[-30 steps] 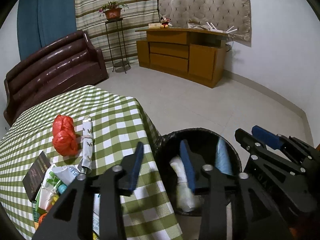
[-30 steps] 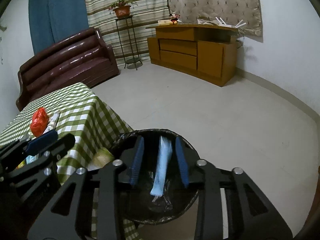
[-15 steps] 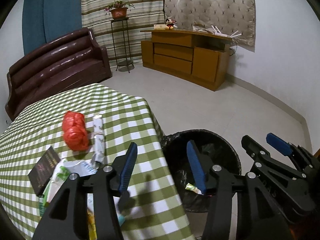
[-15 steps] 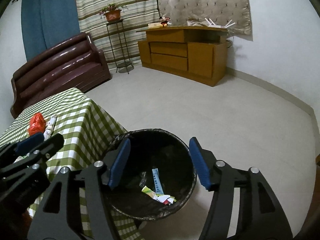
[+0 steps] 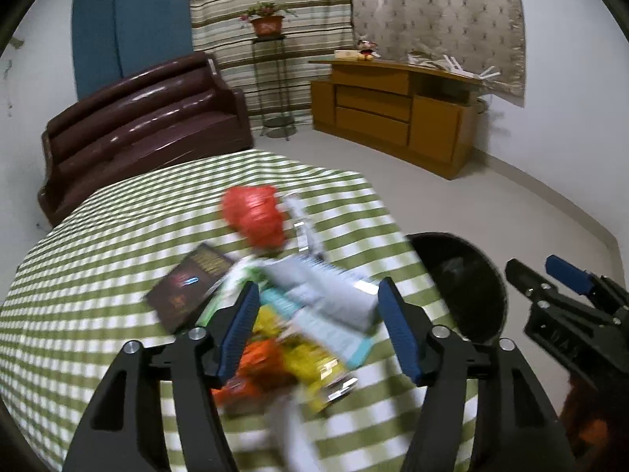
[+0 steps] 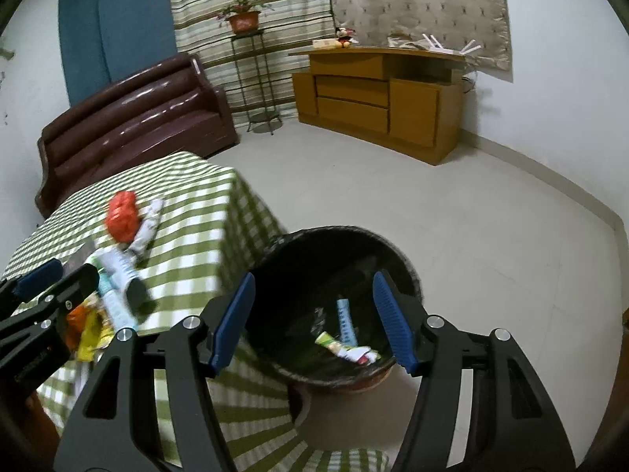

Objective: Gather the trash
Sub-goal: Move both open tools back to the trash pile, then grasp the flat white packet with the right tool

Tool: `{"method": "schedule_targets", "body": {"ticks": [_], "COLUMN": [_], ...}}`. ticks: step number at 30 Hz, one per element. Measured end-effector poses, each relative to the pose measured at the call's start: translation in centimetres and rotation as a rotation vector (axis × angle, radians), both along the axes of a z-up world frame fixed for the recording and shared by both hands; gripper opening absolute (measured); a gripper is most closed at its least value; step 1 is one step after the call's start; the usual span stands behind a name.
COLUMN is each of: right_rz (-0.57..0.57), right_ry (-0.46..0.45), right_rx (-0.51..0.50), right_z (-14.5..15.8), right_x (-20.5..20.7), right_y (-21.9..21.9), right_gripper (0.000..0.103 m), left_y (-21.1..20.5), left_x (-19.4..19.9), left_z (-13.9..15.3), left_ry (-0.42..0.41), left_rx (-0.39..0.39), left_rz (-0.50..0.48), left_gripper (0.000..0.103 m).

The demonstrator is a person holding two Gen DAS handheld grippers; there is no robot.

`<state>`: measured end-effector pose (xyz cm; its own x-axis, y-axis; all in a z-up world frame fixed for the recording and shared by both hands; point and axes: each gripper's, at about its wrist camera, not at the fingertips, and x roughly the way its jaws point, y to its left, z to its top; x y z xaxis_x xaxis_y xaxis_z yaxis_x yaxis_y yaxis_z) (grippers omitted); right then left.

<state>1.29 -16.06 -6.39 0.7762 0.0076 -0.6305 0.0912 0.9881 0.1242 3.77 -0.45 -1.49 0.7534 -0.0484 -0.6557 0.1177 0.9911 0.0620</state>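
My left gripper [image 5: 320, 326] hangs above a blurred heap of wrappers [image 5: 298, 326] on the green checked table [image 5: 98, 275]; its jaws are opening and nothing is pressed between them. A red plastic bag [image 5: 255, 216], a rolled white wrapper [image 5: 302, 224] and a dark booklet [image 5: 188, 287] lie beyond the heap. My right gripper [image 6: 314, 318] stands open and empty over the black-lined bin [image 6: 405, 271]. Inside the bin lie a pale blue tube [image 6: 346, 320] and a green-white wrapper [image 6: 342, 348]. The bin [image 5: 464, 279] stands right of the table, and the right gripper [image 5: 550, 275] shows at the right edge.
A dark red sofa [image 5: 145, 118] stands behind the table. A wooden cabinet [image 5: 397, 114] and a plant stand [image 5: 271, 78] line the far curtained wall. Pale floor [image 6: 452, 204] stretches right of the bin. The left gripper [image 6: 51, 287] shows low at the left of the right wrist view.
Both grippers opened and dropped their pieces into the bin. The left one swung away from the bin to over the heap on the table. The right one drew back a little.
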Motion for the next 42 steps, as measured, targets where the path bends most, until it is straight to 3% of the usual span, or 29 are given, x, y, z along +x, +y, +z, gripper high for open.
{"method": "schedule_targets", "body": {"ticks": [11, 23, 33, 42], "right_rz": [0.124, 0.247, 0.317, 0.349], "right_ry": [0.009, 0.032, 0.054, 0.077], "right_rx": [-0.021, -0.062, -0.088, -0.127], "right_z": [0.3, -0.2, -1.1, -2.2], "right_x": [-2.5, -5.2, -6.5, -7.3], "right_y": [6.4, 12.4, 15.9, 17.1], "right_gripper": [0.061, 0.061, 0.060, 0.043], "left_y": [7.1, 13.7, 16.8, 17.7], "left_x": [-3.6, -5.9, -7.4, -8.1], "left_z": [-0.1, -2.1, -3.0, -3.3], "left_ry": [-0.008, 0.032, 0.044, 0.051], "left_rx": [0.026, 0.039, 0.029, 0.016], "left_rz": [0.110, 0.226, 0.276, 0.287], "left_gripper": [0.066, 0.066, 0.068, 0.069]}}
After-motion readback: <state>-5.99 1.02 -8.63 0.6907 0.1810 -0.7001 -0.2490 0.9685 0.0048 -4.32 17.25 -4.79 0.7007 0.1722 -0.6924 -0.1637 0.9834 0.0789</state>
